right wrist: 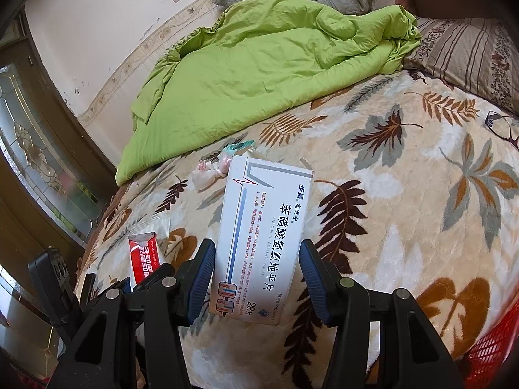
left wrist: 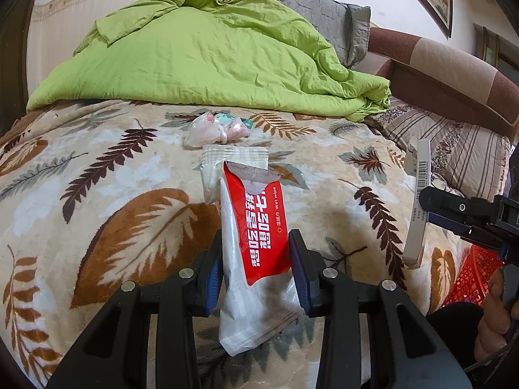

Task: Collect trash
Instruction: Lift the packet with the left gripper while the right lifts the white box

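My left gripper [left wrist: 256, 237] is shut on a red and white wet wipe packet [left wrist: 259, 227], which it holds upright just above the leaf-patterned blanket [left wrist: 97, 194]. Behind the packet lies a white wrapper [left wrist: 233, 155]. Farther back are crumpled clear plastic wrappers [left wrist: 204, 131] and a teal scrap [left wrist: 227, 118]. My right gripper [right wrist: 257, 247] is shut on a white medicine box [right wrist: 262, 236], whose far flap is open. In the left wrist view that box [left wrist: 418, 194] hangs edge-on at the right. The crumpled wrappers [right wrist: 206, 173] lie past the box.
A rumpled green quilt [left wrist: 211, 55] covers the back of the bed, with a grey pillow [left wrist: 324, 13] behind it. A striped pillow [right wrist: 470, 55] and a pair of glasses [right wrist: 502, 129] lie at the right. A red mesh basket [right wrist: 496, 350] stands beside the bed's near right edge.
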Available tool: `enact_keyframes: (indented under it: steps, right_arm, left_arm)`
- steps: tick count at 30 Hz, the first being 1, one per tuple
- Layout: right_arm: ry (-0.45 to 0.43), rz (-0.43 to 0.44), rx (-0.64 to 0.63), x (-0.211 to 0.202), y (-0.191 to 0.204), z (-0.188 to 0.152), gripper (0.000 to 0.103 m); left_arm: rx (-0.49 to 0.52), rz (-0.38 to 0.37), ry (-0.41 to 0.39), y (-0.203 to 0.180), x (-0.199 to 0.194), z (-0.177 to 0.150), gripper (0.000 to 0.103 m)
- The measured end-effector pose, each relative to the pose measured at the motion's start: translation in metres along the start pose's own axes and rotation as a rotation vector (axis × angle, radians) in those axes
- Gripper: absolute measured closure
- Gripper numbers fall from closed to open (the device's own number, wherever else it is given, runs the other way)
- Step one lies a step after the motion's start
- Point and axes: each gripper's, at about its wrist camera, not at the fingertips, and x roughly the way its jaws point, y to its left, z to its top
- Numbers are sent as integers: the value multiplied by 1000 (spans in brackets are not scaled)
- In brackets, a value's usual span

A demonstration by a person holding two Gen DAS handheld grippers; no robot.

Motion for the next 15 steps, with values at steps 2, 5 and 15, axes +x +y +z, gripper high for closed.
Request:
enact_keyframes:
  steps: [2,5,15]
  right_arm:
    - [-1,0,0,0,0,0,45]
    - [0,0,-1,0,0,0,45]
    - [3,-5,0,2,0,-1,46]
  left_arm:
    - [-1,-1,0,0,0,0,67]
    - [0,-6,0,1,-1,0,67]
    - [-1,-8,0,1,-1,0,67]
